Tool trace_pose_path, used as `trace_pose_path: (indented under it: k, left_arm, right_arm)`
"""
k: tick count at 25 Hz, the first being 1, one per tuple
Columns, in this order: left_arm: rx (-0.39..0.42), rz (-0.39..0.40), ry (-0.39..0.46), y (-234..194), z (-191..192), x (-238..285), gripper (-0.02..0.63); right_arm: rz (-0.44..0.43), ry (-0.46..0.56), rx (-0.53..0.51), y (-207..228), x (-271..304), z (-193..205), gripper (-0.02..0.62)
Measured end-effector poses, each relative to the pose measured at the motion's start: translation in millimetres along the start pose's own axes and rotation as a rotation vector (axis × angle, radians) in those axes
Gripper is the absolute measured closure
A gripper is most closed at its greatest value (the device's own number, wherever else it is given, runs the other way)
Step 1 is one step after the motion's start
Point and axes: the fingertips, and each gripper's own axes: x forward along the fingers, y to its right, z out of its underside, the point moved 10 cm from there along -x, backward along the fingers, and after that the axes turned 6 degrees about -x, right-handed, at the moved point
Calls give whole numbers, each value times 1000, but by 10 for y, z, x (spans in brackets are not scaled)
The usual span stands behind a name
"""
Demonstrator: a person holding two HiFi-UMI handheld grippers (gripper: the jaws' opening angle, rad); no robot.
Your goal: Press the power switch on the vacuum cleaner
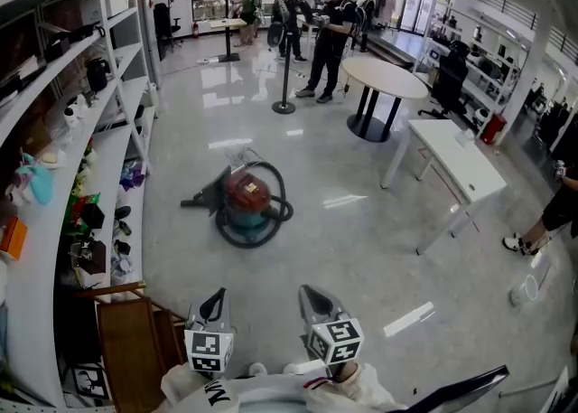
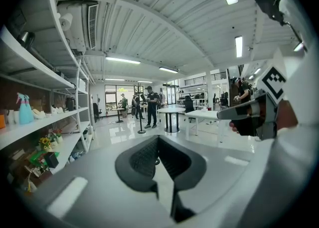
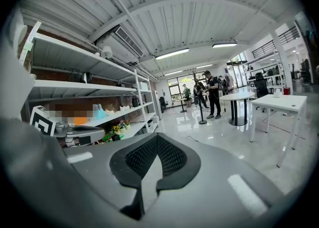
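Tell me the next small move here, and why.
Probably step closer to the vacuum cleaner: it sits on the floor well ahead, while the left tongs and right tongs are both shut, empty and held near the body, short of it. It looks out of reach from here.

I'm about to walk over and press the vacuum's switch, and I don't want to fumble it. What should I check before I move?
1. Vacuum cleaner in sight: ok, it sits on the floor ahead.
2. Power switch located: cannot tell, too small to make out from here.
3. Left claw free: ok, shut and holding nothing.
4. Right claw free: ok, shut and holding nothing.
5. Claws within reach of the vacuum cleaner: not ok, both are held close to the body, well short of it.
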Motion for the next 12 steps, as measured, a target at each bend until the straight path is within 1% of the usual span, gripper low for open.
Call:
trace_pose_path:
  k: [12]
  left_arm:
    - [-28,20,-5,-232,99,-22,606]
  right_arm:
    - [23,-20,-14,-219,124,8,595]
